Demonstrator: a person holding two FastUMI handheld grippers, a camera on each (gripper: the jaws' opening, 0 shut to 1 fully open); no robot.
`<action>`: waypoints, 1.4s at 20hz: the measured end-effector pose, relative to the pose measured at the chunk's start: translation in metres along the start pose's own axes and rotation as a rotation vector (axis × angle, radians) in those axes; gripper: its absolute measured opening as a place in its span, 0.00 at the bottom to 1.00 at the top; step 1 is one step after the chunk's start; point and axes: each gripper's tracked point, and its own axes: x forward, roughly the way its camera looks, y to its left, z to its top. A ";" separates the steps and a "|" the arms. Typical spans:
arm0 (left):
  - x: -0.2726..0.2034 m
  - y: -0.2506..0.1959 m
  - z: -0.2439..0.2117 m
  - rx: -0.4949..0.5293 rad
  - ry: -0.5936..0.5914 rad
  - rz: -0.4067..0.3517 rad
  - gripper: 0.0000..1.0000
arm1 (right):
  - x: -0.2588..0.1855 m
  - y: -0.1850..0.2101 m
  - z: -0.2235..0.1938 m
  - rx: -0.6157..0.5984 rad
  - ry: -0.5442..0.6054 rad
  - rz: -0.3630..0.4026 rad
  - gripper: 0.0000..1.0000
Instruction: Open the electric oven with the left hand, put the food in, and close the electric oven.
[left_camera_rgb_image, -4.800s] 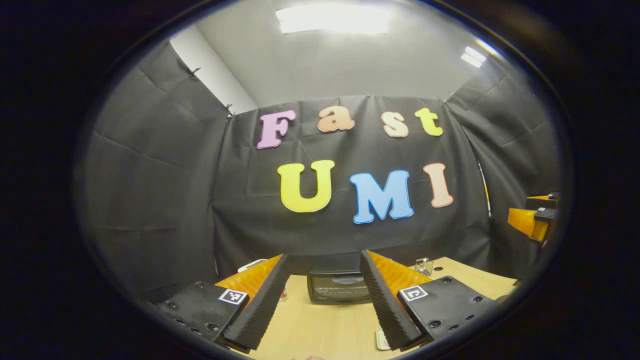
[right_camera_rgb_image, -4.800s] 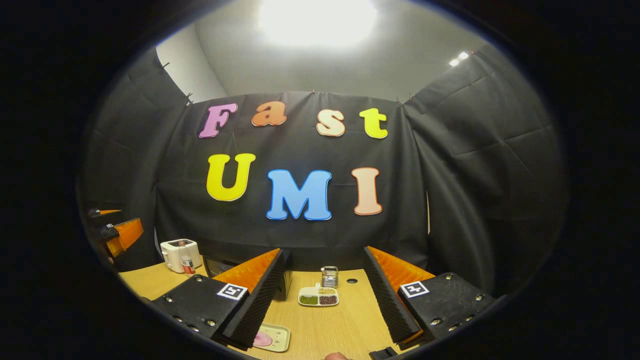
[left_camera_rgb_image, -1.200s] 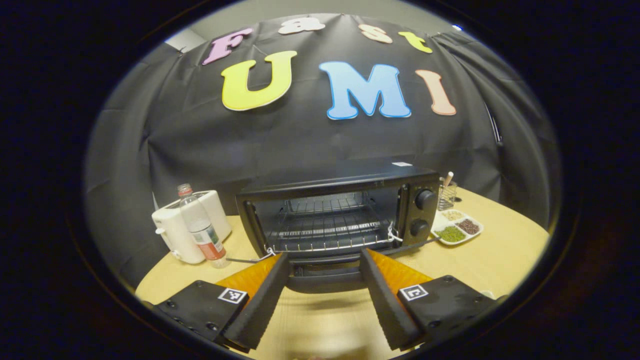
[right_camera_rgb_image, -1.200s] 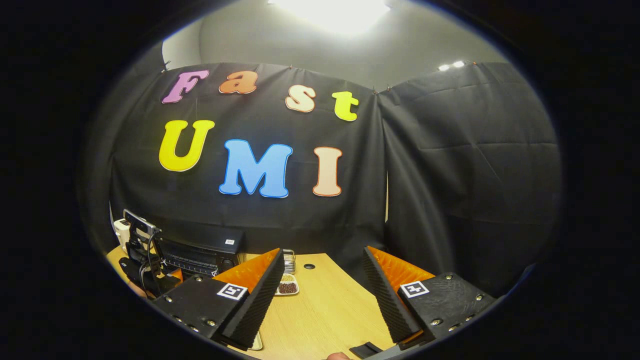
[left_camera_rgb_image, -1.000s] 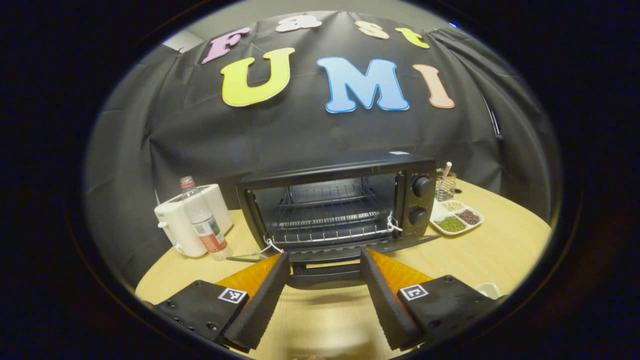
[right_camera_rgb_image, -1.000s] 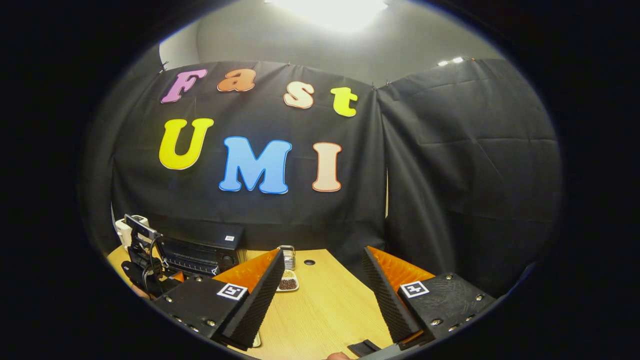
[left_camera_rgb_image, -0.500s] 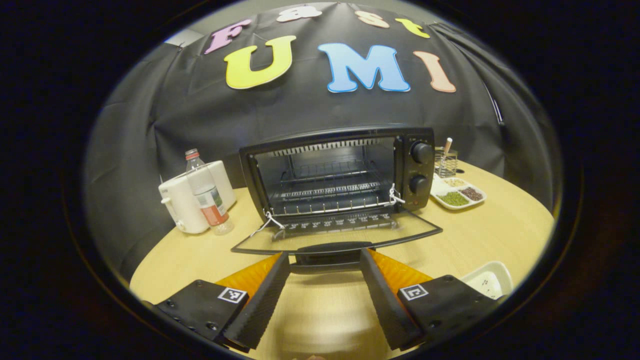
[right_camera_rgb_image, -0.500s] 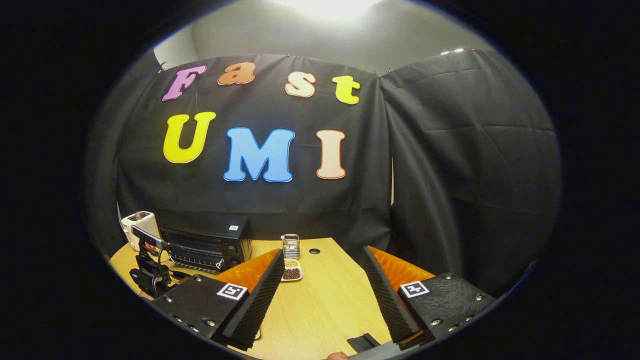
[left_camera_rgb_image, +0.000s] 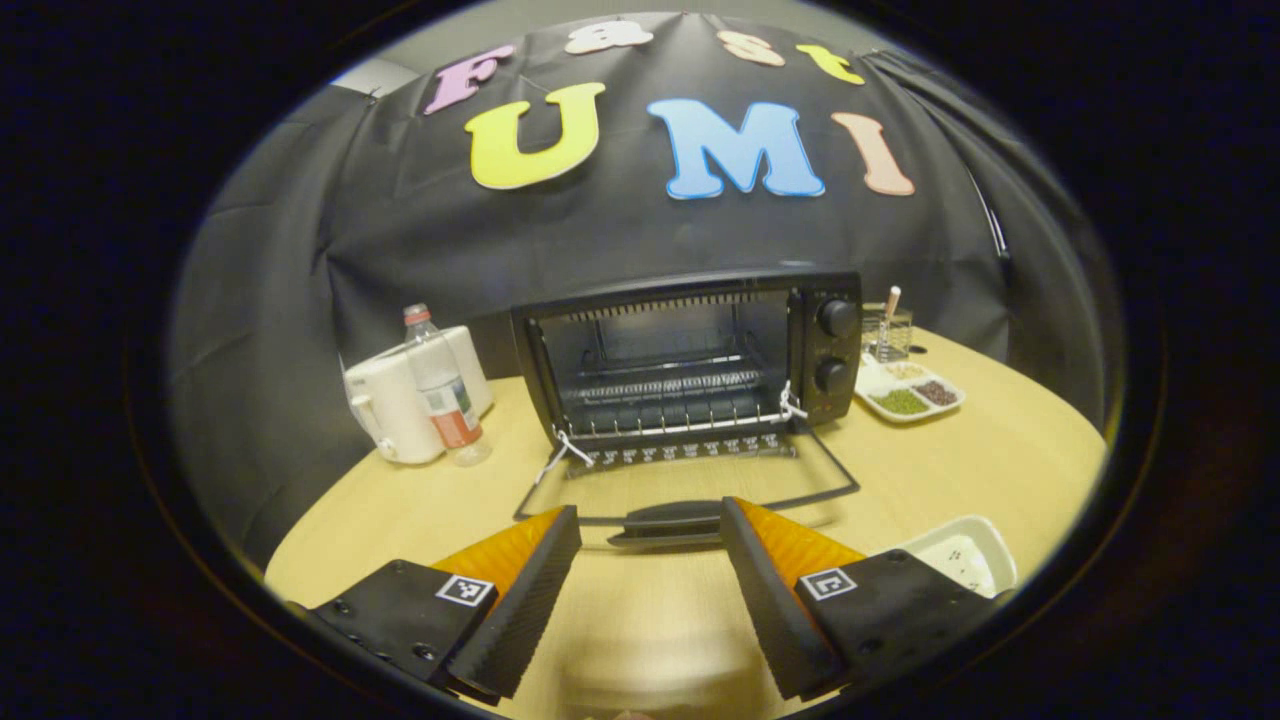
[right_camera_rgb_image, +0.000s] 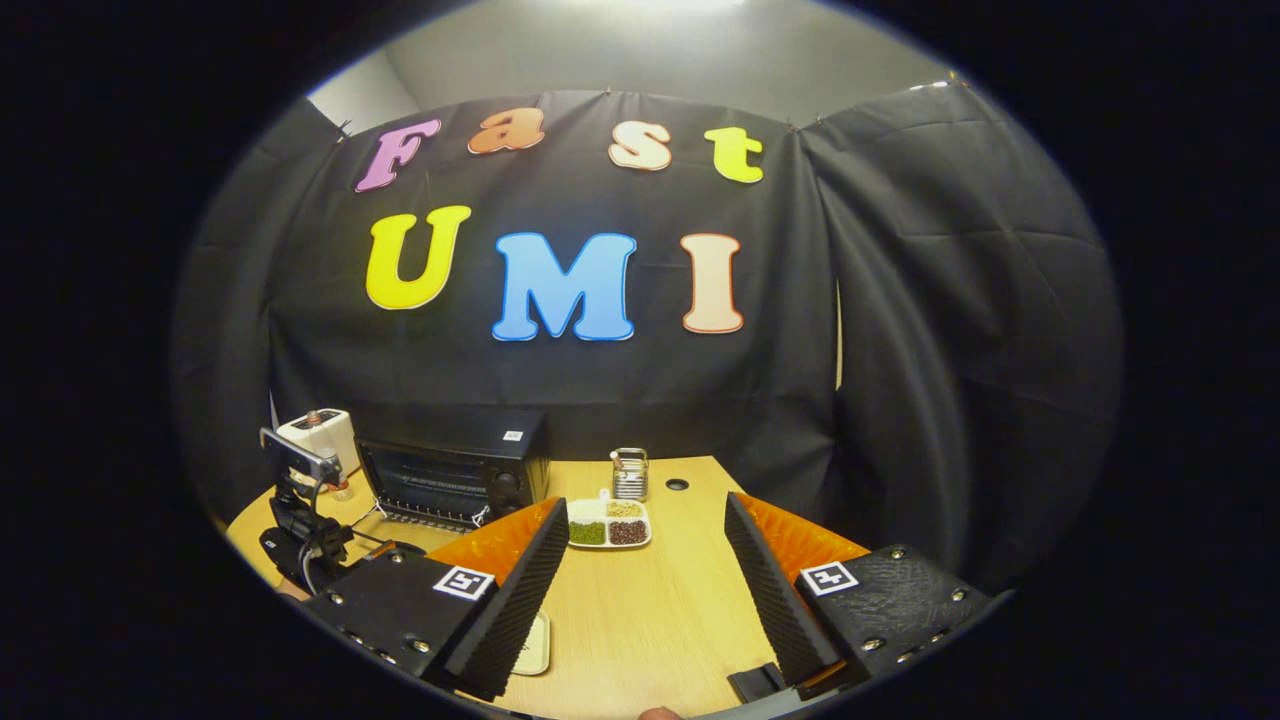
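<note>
Left gripper view: left gripper at bottom centre, fingers spread, gripping nothing. Door handle lies just beyond the tips, apart from both. Door lies folded down flat on the table. Oven at centre, cavity exposed with rack. Dish at lower right.

Right gripper view: right gripper at bottom centre, fingers spread, empty. Oven at left centre.

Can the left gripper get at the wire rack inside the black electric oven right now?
Probably yes. The black electric oven has its glass door folded down flat, the wire rack sits bare, and the left gripper, open, faces the opening just behind the door handle.
</note>
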 end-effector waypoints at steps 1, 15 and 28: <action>-0.009 0.005 0.014 -0.009 -0.028 0.005 0.95 | 0.005 0.006 -0.003 0.005 0.013 0.024 0.96; -0.130 0.087 0.125 -0.090 -0.245 0.131 0.95 | 0.048 0.084 -0.134 0.108 0.495 0.333 0.96; -0.205 0.143 0.142 -0.107 -0.302 0.283 0.90 | 0.068 0.102 -0.243 0.160 0.835 0.391 0.99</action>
